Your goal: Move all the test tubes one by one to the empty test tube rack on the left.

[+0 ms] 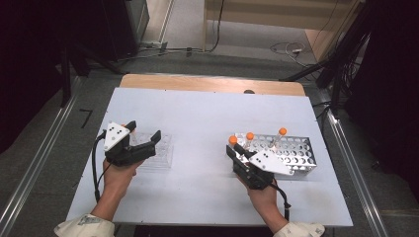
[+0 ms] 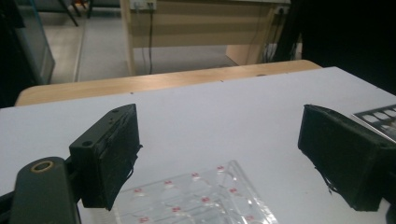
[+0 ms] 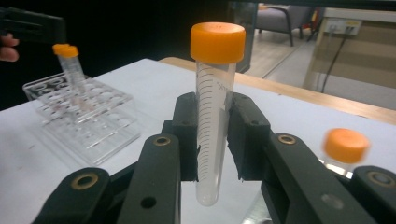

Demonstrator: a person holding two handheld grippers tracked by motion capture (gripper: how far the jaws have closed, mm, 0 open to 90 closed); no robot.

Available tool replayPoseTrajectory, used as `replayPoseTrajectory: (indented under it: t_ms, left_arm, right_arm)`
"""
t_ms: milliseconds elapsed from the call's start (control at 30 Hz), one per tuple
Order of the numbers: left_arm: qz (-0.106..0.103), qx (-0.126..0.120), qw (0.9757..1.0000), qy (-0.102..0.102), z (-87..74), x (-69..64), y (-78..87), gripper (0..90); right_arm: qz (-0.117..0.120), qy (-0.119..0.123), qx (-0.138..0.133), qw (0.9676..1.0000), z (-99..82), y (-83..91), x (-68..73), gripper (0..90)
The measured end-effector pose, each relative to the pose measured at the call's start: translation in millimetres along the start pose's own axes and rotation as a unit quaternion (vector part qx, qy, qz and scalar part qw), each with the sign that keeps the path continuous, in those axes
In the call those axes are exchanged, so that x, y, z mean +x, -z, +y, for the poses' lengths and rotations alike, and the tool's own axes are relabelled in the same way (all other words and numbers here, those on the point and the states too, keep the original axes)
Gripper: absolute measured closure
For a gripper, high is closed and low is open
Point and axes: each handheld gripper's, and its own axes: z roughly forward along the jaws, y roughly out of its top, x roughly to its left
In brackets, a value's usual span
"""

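The white table (image 1: 207, 123) carries two racks set well apart, which looks like a transfer layout: a perforated metal rack (image 1: 296, 153) on the person's right, with orange-capped tubes standing in it, and a clear plastic rack (image 1: 158, 150) on the left, which the right gripper view shows with one capped tube (image 3: 72, 70) upright in it; the left gripper (image 1: 143, 140) hovers over that clear rack with its jaws spread wide and nothing between them, probably placed there to steady the rack or to receive, though which I cannot tell; the right gripper (image 1: 237, 148) sits at the near left corner of the metal rack, its jaws clamped on an orange-capped tube (image 3: 212, 126), gripped around the graduated body below the cap so the cap stays free and the rounded tip hangs clear beneath the pads; held upright like this, the tube is ready to drop straight into a hole, likely in the clear rack.
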Motion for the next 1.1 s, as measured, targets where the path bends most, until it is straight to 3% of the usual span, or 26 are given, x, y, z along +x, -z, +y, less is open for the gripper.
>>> replayPoseTrajectory:
  t_ms: [233, 500, 833, 1100]
  left_arm:
    - [-0.038, 0.009, 0.9992, -0.012, -5.5, -23.8, -5.8, 12.9]
    - [-0.077, 0.017, 0.9966, -0.026, -11.9, -50.4, -15.7, 12.9]
    - [-0.110, 0.012, 0.9936, -0.026, -13.8, -61.4, -17.0, 16.7]
    - [-0.141, 0.014, 0.9896, -0.026, -14.7, -62.9, -17.6, 30.7]
  right_arm:
    - [0.026, 0.006, 0.014, 0.9996, -0.1, -17.3, 16.8, 71.4]
    - [0.045, 0.013, 0.031, 0.9984, -4.6, -35.9, 31.0, 71.4]
    - [0.058, 0.012, 0.044, 0.9973, -9.4, -54.9, 42.0, 71.4]
    - [0.075, 0.015, 0.045, 0.9961, -10.0, -64.3, 54.6, 71.4]
